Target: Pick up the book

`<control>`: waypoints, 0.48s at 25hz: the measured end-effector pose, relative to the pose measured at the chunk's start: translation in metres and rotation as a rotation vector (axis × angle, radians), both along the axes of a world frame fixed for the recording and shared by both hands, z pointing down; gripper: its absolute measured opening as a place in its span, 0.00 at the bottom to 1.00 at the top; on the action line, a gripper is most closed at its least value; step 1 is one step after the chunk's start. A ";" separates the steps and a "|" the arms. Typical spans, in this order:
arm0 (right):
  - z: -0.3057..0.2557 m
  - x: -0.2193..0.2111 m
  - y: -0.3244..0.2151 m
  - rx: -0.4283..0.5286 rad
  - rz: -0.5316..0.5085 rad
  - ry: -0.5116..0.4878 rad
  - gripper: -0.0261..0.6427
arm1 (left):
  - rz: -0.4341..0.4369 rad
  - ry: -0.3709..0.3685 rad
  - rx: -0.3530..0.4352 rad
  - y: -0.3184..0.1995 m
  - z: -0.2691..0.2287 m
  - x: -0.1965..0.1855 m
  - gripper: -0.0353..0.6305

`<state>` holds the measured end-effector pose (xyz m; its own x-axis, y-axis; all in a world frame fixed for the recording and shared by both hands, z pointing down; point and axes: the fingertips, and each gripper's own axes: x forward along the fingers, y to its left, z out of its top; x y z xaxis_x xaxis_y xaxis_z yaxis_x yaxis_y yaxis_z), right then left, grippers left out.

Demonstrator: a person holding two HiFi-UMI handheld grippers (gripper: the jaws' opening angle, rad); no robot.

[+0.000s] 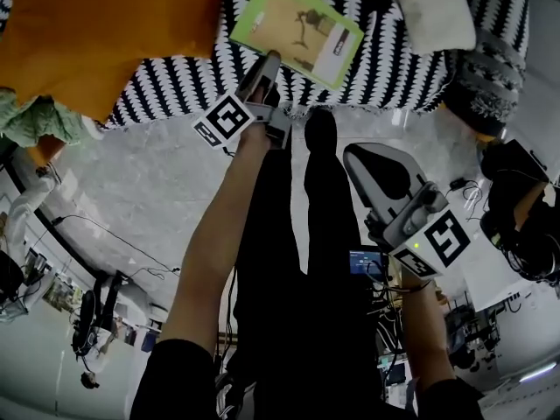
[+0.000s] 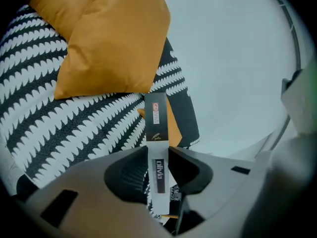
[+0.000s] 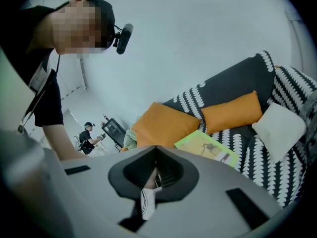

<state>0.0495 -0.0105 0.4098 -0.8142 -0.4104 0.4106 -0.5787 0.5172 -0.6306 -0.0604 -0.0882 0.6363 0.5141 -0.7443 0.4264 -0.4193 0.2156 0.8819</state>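
Closest in, the person's black-trousered legs (image 1: 297, 261) are standing on the pale floor (image 1: 149, 191). The right gripper (image 1: 354, 157) is hanging low beside them at the right, away from the sofa. Its jaws are sitting together with nothing between them, and only a shoe is showing through the gap beneath (image 3: 156, 155).

Further out, the left gripper (image 1: 269, 61) is reaching over the front edge of the black-and-white patterned sofa (image 1: 175, 86). Its jaws are clamping the near edge of the book (image 1: 297, 29), and the pads are pressing on both sides of the narrow white and black spine (image 2: 157, 148).

The book, with its green border and tan cover, is lying out flat over the sofa seat. I cannot tell whether its far end is touching the fabric.

Beyond it, a large orange cushion (image 1: 105, 24) is resting at the left of the seat and a white cushion (image 1: 433, 7) at the right.
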 end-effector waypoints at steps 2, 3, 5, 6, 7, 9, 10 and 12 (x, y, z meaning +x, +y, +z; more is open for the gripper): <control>-0.005 0.012 0.007 0.012 0.008 -0.002 0.06 | 0.012 0.000 0.013 0.007 -0.008 0.010 0.26; -0.006 0.018 0.010 0.019 0.012 -0.003 0.06 | 0.015 0.001 0.021 0.010 -0.011 0.015 0.26; -0.011 0.027 0.012 0.037 0.020 -0.006 0.06 | 0.018 0.004 0.037 0.009 -0.020 0.025 0.26; -0.016 0.030 0.011 0.046 0.022 -0.007 0.06 | 0.017 0.004 0.045 0.008 -0.027 0.028 0.26; -0.023 0.030 0.011 0.053 0.023 -0.009 0.06 | 0.015 0.005 0.050 0.008 -0.036 0.028 0.26; -0.040 0.029 0.015 0.065 0.023 -0.012 0.06 | 0.007 0.007 0.054 0.014 -0.055 0.027 0.26; -0.047 0.030 0.017 0.072 0.025 -0.014 0.06 | 0.001 0.010 0.056 0.017 -0.063 0.028 0.26; -0.059 0.038 0.020 0.088 0.032 -0.018 0.06 | -0.010 0.018 0.063 0.022 -0.077 0.035 0.26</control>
